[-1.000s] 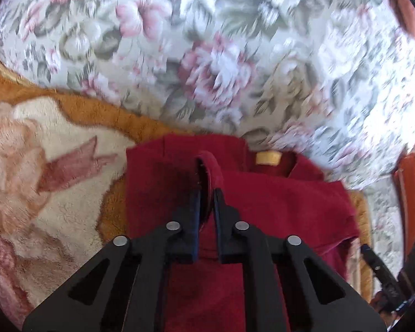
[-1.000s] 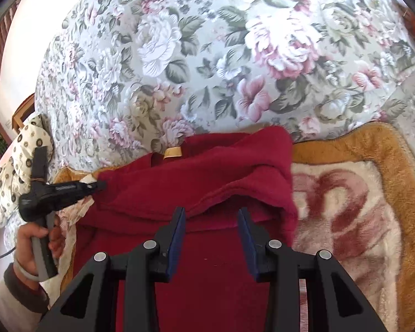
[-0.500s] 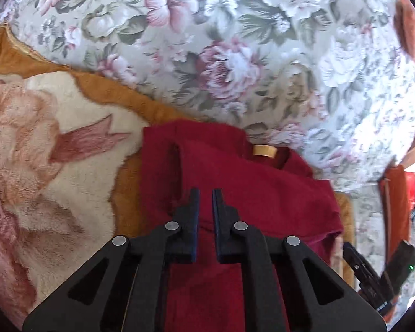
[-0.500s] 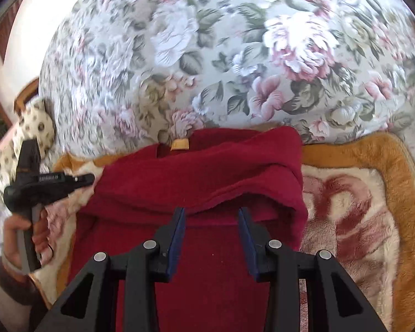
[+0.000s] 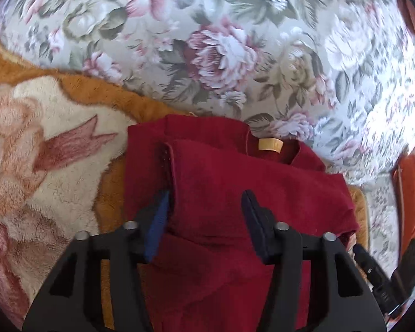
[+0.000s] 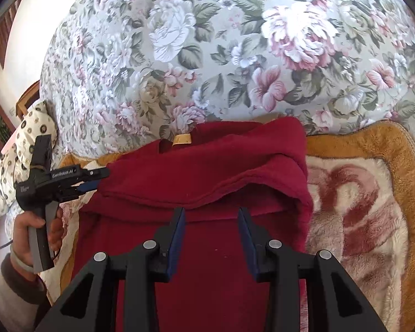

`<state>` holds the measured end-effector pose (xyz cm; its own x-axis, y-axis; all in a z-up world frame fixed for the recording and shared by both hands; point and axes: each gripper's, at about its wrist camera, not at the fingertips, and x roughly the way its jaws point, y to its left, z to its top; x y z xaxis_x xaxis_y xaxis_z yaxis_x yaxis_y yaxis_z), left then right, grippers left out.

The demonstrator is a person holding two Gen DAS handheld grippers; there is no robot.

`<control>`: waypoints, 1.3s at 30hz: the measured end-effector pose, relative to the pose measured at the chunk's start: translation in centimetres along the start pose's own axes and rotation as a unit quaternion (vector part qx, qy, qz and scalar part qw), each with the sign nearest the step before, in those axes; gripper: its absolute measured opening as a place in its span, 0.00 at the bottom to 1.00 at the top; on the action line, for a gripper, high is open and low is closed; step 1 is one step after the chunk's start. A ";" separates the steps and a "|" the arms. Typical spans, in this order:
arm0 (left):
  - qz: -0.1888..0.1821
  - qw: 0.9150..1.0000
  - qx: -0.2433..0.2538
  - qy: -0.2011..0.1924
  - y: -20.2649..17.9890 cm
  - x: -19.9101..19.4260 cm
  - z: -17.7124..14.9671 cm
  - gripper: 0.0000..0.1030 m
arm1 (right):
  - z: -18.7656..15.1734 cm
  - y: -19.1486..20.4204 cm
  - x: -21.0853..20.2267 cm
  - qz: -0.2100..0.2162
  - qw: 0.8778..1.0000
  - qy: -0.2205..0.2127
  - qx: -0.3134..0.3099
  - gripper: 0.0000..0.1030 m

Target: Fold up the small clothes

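A dark red fleece garment (image 5: 235,182) with a yellow neck label (image 5: 269,145) lies on a plush blanket, its sleeves folded in across the body. My left gripper (image 5: 204,202) is open just above the folded sleeve and holds nothing. In the right wrist view the same garment (image 6: 207,171) lies below my right gripper (image 6: 210,215), which is open and empty over the lower body of the garment. The left gripper (image 6: 96,178) shows there at the garment's left edge, held by a hand.
The garment lies on a cream and orange plush blanket (image 5: 41,127) (image 6: 359,193). A large floral cushion (image 5: 221,41) (image 6: 235,55) rises right behind it. A spotted pillow (image 6: 19,144) lies at the far left. Orange fabric (image 5: 409,193) stands at the right.
My left gripper has let go of the red sleeve and opened wide; the sleeve now lies flat on the garment. The right gripper stayed open and hardly moved.
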<state>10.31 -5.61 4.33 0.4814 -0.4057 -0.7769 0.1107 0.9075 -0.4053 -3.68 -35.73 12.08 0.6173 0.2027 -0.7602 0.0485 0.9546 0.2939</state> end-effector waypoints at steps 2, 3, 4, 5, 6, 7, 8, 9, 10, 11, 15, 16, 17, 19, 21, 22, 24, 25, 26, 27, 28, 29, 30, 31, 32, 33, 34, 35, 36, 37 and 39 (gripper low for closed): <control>-0.007 1.000 0.004 0.008 -0.5 0.3 0.0 0.06 | 0.0 -0.8 0.1 -0.011 1.000 -0.002 0.013 0.36; -0.010 1.000 0.006 0.004 -0.6 0.1 0.0 0.06 | 0.0 -1.1 0.1 -0.017 1.000 -0.001 0.021 0.36; -0.012 1.000 0.011 -0.005 -0.9 -0.5 0.1 0.05 | 0.1 -1.5 0.1 -0.017 0.999 -0.002 0.028 0.36; -0.022 1.000 0.013 -0.014 -1.0 -1.2 0.2 0.03 | 0.2 -1.7 0.0 -0.014 0.999 -0.004 0.032 0.36; -0.032 0.999 0.013 -0.020 -1.1 -1.9 0.3 0.03 | 0.4 -1.8 -0.1 -0.012 0.999 -0.006 0.035 0.36; -0.043 0.999 0.012 -0.030 -1.1 -3.0 0.4 0.02 | 0.7 -1.8 -0.3 -0.008 0.999 -0.011 0.036 0.36; -0.050 0.998 0.010 -0.037 -1.0 -3.8 0.5 0.02 | 1.0 -1.9 -0.3 -0.004 0.999 -0.013 0.037 0.36; -0.056 0.997 0.008 -0.043 -0.9 -4.5 0.5 0.02 | 1.4 -2.0 0.0 0.007 0.999 -0.009 0.045 0.36; -0.059 0.997 0.005 -0.047 -0.6 -5.1 0.4 0.02 | 1.7 -2.2 0.5 0.022 0.998 0.004 0.056 0.36; -0.055 0.997 0.004 -0.047 -0.5 -5.2 0.4 0.02 | 1.9 -2.5 1.1 0.042 0.997 0.016 0.070 0.36; -0.041 0.999 -0.003 -0.030 0.7 -4.4 -0.4 0.02 | 2.6 -4.1 2.8 0.039 0.992 0.015 0.116 0.36; -0.041 0.999 -0.006 -0.023 1.0 -4.1 -0.6 0.02 | 2.7 -4.9 2.7 0.044 0.990 0.003 0.135 0.36; -0.040 0.999 -0.009 -0.020 1.3 -3.8 -0.9 0.02 | 2.7 -5.9 2.8 0.057 0.984 0.000 0.166 0.36; -0.048 0.998 -0.026 -0.020 1.8 -3.5 -1.1 0.03 | 2.4 -7.0 3.2 0.090 0.974 0.005 0.210 0.36; -0.060 0.997 -0.041 -0.014 2.1 -3.1 -1.2 0.03 | 2.3 -6.7 3.4 0.104 0.971 0.004 0.216 0.36; -0.058 0.997 -0.039 -0.014 1.9 -3.0 -1.1 0.03 | 2.2 -6.0 3.2 0.106 0.973 0.000 0.205 0.36; -0.045 0.998 -0.030 -0.015 1.3 -2.6 -1.0 0.10 | 2.1 -4.7 3.3 0.110 0.977 -0.002 0.183 0.36; -0.043 0.998 -0.031 -0.014 1.2 -2.4 -0.8 0.21 | 2.0 -4.4 3.7 0.108 0.978 0.001 0.177 0.36; -0.045 0.998 -0.037 -0.011 1.2 -2.0 -0.6 0.33 | 2.0 -4.1 4.1 0.107 0.979 0.006 0.176 0.36; -0.048 0.998 -0.047 -0.009 1.3 -1.5 -0.5 0.37 | 1.9 -4.0 4.6 0.109 0.978 0.011 0.179 0.36; -0.049 0.997 -0.053 -0.008 1.3 -1.1 -0.4 0.38 | 1.7 -3.9 5.2 0.113 0.976 0.015 0.183 0.36; -0.050 0.997 -0.056 -0.004 1.4 -0.5 -0.4 0.38 | 1.5 -3.9 5.6 0.117 0.975 0.017 0.188 0.33; -0.051 0.997 -0.056 0.001 1.3 0.0 -0.3 0.38 | 1.4 -3.9 5.9 0.120 0.974 0.016 0.191 0.31; -0.054 0.997 -0.053 0.004 1.2 0.4 -0.4 0.36 | 1.3 -3.4 6.3 0.126 0.974 0.015 0.189 0.24; -0.054 0.997 -0.047 0.007 0.9 0.7 -0.4 0.18 | 1.3 -3.1 6.5 0.125 0.975 0.015 0.184 0.10; -0.050 0.998 -0.039 0.008 0.6 0.8 -0.4 0.09 | 1.3 -2.7 6.7 0.123 0.976 0.019 0.178 0.07; -0.048 0.998 -0.029 0.004 0.2 0.5 -0.5 0.07 | 1.3 -2.4 6.7 0.120 0.978 0.023 0.171 0.07; -0.053 0.998 -0.023 -0.001 0.0 0.1 -0.5 0.07 | 1.5 -1.9 6.3 0.123 0.979 0.019 0.163 0.06; -0.059 0.998 -0.016 -0.007 -0.2 -0.5 -0.5 0.07 | 1.7 -1.7 5.8 0.129 0.979 0.012 0.157 0.06; -0.061 0.998 -0.011 -0.013 -0.4 -1.2 -0.5 0.07 | 1.9 -1.4 4.8 0.143 0.978 0.004 0.150 0.06; -0.061 0.998 0.008 -0.027 -0.9 -3.1 -0.6 0.07 | 2.1 -1.3 3.6 0.167 0.974 0.000 0.151 0.06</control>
<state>8.17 -5.23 6.77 0.5091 -0.5065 -0.6959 0.1843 0.8539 -0.4867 0.14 -36.67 10.13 0.6383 0.4914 -0.5925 0.0727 0.7278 0.6819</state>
